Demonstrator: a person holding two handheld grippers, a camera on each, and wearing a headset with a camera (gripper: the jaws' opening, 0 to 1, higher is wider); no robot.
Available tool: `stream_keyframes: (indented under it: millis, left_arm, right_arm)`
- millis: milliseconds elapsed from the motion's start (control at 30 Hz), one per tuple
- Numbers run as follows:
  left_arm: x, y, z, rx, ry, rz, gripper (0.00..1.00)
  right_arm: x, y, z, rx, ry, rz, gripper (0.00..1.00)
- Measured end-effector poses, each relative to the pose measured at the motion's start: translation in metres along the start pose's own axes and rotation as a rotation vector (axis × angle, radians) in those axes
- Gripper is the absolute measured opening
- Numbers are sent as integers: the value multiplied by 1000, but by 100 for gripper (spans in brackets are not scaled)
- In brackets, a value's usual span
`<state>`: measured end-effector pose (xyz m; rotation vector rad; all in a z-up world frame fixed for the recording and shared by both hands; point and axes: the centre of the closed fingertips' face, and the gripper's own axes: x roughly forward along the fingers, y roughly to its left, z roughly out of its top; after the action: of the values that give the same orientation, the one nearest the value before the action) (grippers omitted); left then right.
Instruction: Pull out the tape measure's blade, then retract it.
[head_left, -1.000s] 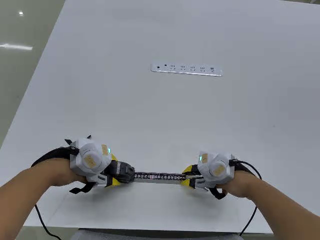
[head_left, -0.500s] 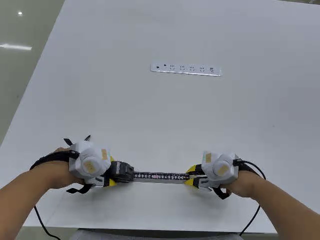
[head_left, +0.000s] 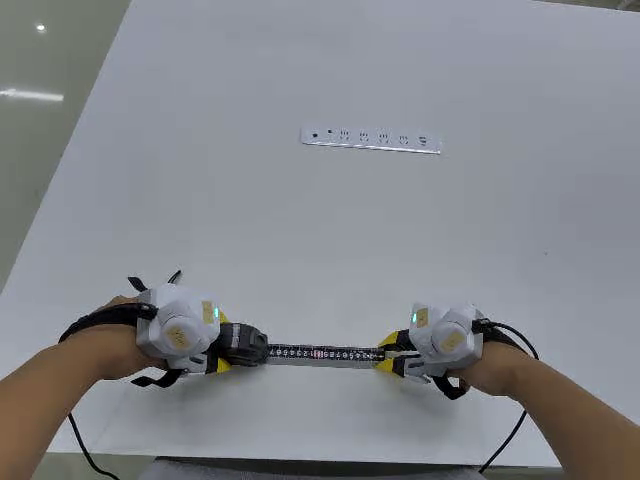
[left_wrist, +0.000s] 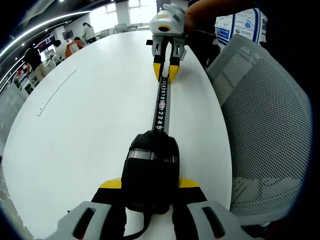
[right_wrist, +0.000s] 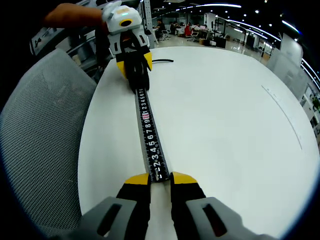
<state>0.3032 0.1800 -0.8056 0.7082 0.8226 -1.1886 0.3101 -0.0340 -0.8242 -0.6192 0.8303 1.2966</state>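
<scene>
Near the front edge of the bench (head_left: 300, 230), the tape measure case (head_left: 245, 344) sits in the left gripper (head_left: 224, 346), jaws closed in on its two sides. The right gripper (head_left: 386, 352) has its jaws pinched down on the tip of the blade (head_left: 320, 353). The blade runs straight between them, numbers up, low over the white top. Looks to me like the pull-out half is the step in hand, with only a short stretch of blade out.

How I'd do it: draw the right gripper straight away along the blade's own line, no twisting. Hold the left one firm so the case doesn't get dragged along. Keep the blade level so it doesn't buckle or slip out of that narrow pinch. For the retract, walk it back under tension rather than letting it snap home.

Stuff I can't make out:
- The end hook is buried between the right jaws in the right gripper view, so how much metal they really have is a guess.
- I can't spot a lock button on the case.
- I can't tell whether the case or blade touch the bench or hang just above it.

The power strip (head_left: 370, 139) farther back is well clear.
</scene>
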Motion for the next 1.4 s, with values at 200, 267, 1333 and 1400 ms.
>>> stream_keyframes:
  millis: [200,267,1333,1400]
  left_arm:
    - [0,0,0,0,5,-4,32]
    - [0,0,0,-1,5,-5,32]
    - [0,-1,-1,-9,10,-10,32]
    - [0,-1,-1,-9,10,-10,32]
  right_arm:
    - [-5,-2,-8,8,7,-6,13]
    - [-6,-2,-10,9,10,-6,13]
    - [-23,-10,-31,32,26,-26,13]
    - [-24,-10,-32,34,26,-27,13]
